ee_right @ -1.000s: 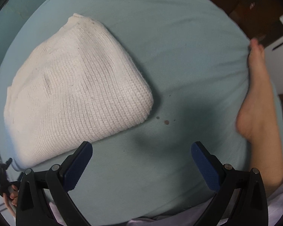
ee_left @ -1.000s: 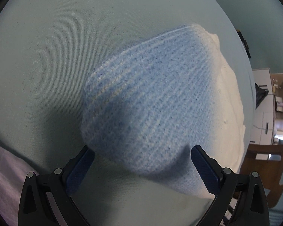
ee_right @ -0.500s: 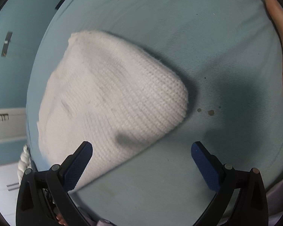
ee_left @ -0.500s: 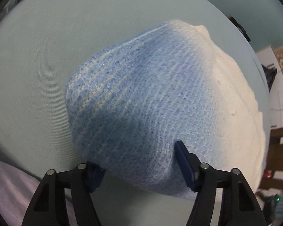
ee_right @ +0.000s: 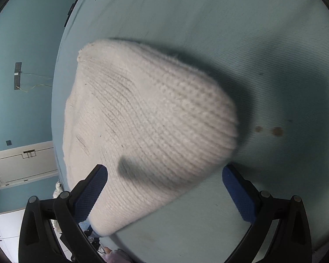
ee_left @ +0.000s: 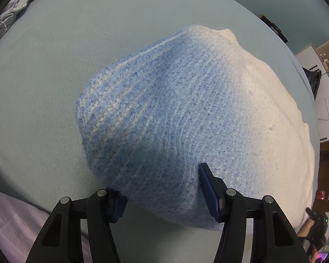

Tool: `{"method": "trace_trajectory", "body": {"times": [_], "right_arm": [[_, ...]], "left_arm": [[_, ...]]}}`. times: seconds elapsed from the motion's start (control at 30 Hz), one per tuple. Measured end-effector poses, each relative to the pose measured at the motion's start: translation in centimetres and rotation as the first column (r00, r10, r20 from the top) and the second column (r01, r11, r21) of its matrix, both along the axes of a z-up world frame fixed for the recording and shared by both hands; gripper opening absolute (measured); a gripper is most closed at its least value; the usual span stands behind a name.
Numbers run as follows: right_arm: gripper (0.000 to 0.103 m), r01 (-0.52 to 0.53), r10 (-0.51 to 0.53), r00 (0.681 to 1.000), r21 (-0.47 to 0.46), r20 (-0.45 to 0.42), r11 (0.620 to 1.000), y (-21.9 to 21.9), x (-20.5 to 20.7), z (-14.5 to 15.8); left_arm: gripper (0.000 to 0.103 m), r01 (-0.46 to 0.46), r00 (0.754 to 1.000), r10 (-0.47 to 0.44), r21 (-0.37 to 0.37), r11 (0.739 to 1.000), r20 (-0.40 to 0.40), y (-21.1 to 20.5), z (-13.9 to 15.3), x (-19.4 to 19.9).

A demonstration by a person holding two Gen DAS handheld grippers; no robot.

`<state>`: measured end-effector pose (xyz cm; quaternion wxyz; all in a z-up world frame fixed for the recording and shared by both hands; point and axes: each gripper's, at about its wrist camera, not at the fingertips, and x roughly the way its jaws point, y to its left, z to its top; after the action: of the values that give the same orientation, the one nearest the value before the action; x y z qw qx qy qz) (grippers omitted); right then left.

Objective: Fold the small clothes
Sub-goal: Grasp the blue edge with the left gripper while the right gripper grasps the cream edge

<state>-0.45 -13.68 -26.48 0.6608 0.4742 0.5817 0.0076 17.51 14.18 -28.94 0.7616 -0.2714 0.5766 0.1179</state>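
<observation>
On the bed (ee_left: 43,70), our left gripper (ee_left: 164,195) has just been closing its fingers, now pinching the blue end of the knit hat (ee_left: 164,120). Our right gripper (ee_right: 164,188), lower than before, stays wide open, straddling the hat's white end, holding nothing.

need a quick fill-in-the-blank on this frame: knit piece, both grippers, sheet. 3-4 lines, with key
1. The knit piece fades from blue at one end to ____ at the other.
2. The left gripper pinches the ____ end of it.
3. The right gripper has its jaws ____, with the white end between them.
4. Beside the white end, the sheet carries two small ____ spots.

Missing words: white; blue; open; brown
</observation>
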Motion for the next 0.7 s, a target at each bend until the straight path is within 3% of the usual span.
{"method": "trace_trajectory", "body": {"times": [0.1,0.13,0.17,0.2,0.23,0.27,0.33,0.43,0.53,0.63,0.7], "right_arm": [[0.102,0.032,-0.032,0.999,-0.018,0.01,0.999,0.3,0.5,-0.3],[0.096,0.041,-0.04,0.999,-0.026,0.029,0.999,0.4,0.8,-0.1],[0.083,0.04,-0.038,0.998,-0.032,0.046,0.999,0.4,1.2,0.2],[0.081,0.031,-0.029,0.999,-0.058,0.043,0.998,0.6,1.6,0.3],[0.072,0.027,-0.024,0.999,-0.083,0.036,0.996,0.8,1.7,0.5],[0.051,0.032,-0.028,0.999,-0.103,0.04,0.994,0.8,1.6,0.9],[0.031,0.069,-0.061,0.996,-0.113,0.071,0.991,0.4,1.1,1.6],[0.025,0.131,-0.121,0.98,-0.056,0.159,0.99,-0.4,0.2,3.3],[0.023,0.131,-0.111,0.961,-0.063,0.254,0.989,-0.1,-0.4,6.5],[0.022,0.156,-0.149,0.94,0.002,0.306,0.988,-0.3,-1.5,9.1],[0.022,0.176,-0.182,0.931,0.045,0.316,0.983,-0.9,-2.5,10.0]], "left_arm": [[0.056,0.003,1.0,-0.003,0.002,1.0,0.005,-0.1,0.0,0.0],[0.052,0.002,1.0,-0.002,0.003,1.0,0.01,0.0,0.1,-0.1],[0.047,0.002,1.0,-0.002,0.006,1.0,0.014,0.0,0.3,-0.1],[0.044,0.007,1.0,-0.007,0.011,1.0,0.018,0.0,0.5,-0.1],[0.038,0.022,1.0,-0.023,0.024,0.999,0.021,-0.1,0.8,0.0],[0.034,0.036,0.999,-0.037,0.031,0.999,0.023,-0.2,1.0,0.1],[0.029,0.058,0.998,-0.058,0.021,0.998,0.024,-0.1,1.6,0.2],[0.026,0.049,0.997,-0.047,-0.032,0.998,0.053,0.7,2.8,-0.2],[0.024,0.041,0.994,-0.031,-0.092,0.995,0.106,1.4,5.2,-1.0],[0.023,0.041,0.99,-0.021,-0.141,0.989,0.139,1.6,8.1,-2.4],[0.023,0.039,0.993,-0.018,-0.184,0.982,0.117,1.5,9.3,-3.6]]}}
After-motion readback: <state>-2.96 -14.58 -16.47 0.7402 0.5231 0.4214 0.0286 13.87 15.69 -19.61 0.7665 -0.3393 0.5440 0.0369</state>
